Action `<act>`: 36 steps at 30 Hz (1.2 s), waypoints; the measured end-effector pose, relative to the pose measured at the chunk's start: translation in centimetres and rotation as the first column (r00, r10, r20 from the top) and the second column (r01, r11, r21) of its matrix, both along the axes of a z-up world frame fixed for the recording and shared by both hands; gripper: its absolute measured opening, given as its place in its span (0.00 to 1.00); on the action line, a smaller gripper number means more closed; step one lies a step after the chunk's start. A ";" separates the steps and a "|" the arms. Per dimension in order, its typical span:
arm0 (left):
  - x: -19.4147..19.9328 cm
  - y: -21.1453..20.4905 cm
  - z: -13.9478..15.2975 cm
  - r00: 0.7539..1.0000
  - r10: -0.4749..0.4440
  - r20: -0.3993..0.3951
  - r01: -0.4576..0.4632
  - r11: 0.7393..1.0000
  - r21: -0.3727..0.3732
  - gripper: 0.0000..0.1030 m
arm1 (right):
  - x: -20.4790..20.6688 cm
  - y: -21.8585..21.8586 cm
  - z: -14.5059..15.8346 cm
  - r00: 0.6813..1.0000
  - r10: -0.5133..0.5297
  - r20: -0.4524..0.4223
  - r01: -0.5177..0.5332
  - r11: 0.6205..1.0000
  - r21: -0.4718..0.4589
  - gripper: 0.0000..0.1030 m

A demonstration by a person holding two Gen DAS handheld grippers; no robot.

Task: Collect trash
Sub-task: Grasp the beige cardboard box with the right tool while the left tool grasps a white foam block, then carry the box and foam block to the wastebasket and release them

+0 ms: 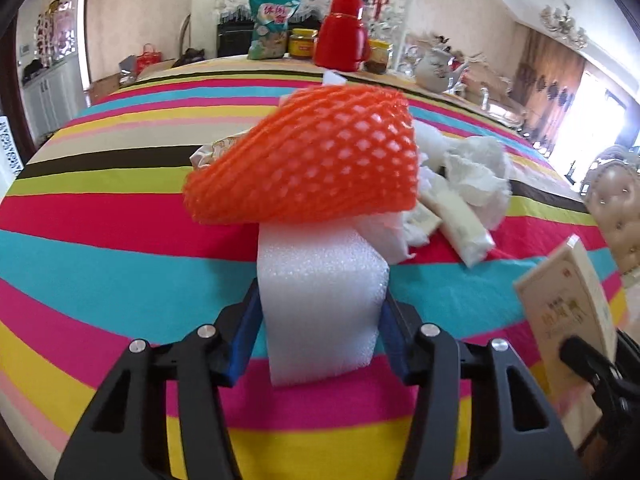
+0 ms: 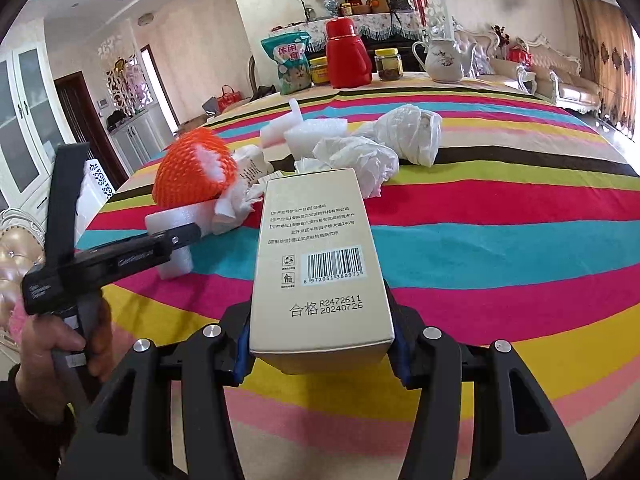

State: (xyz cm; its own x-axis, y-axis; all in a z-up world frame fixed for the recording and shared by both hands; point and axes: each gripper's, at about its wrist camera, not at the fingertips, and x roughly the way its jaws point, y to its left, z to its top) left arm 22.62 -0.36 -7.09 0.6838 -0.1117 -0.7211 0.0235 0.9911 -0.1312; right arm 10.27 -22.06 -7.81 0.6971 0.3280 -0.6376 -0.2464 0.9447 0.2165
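My left gripper (image 1: 318,332) clamped half-closed on the white foam block (image 1: 320,300), orange fruit net (image 1: 312,160) draped over its far end. My right gripper (image 2: 320,344) pinched the gold carton (image 2: 320,264) above the striped tablecloth (image 2: 500,248), crumpled tissues (image 2: 360,160) beyond.
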 end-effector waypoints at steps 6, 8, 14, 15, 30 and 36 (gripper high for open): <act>-4.5 1.7 1.2 0.999 -0.024 0.039 0.025 0.999 -0.031 0.50 | -1.0 1.2 0.6 0.999 0.025 0.026 -0.025 1.000 0.002 0.49; -6.0 2.3 1.8 0.998 -0.019 0.064 0.021 1.000 -0.019 0.50 | -1.5 1.8 0.9 0.999 0.036 0.033 -0.036 0.999 0.005 0.49; -9.9 4.9 3.2 0.988 0.029 0.149 -0.029 1.000 -0.005 0.50 | -2.7 4.4 1.8 0.994 0.088 0.070 -0.088 0.996 -0.003 0.49; -10.3 5.3 3.3 0.987 0.034 0.155 -0.034 0.999 -0.003 0.51 | -2.8 4.8 1.9 0.993 0.093 0.071 -0.093 0.996 -0.004 0.49; -15.7 11.1 3.9 0.968 0.110 0.225 -0.100 0.994 -0.054 0.51 | -3.8 12.7 2.6 0.974 0.214 0.068 -0.212 0.977 -0.037 0.50; -17.5 13.2 4.2 0.954 0.141 0.266 -0.136 0.990 -0.039 0.51 | -4.0 16.3 3.1 0.960 0.267 0.083 -0.264 0.963 -0.048 0.50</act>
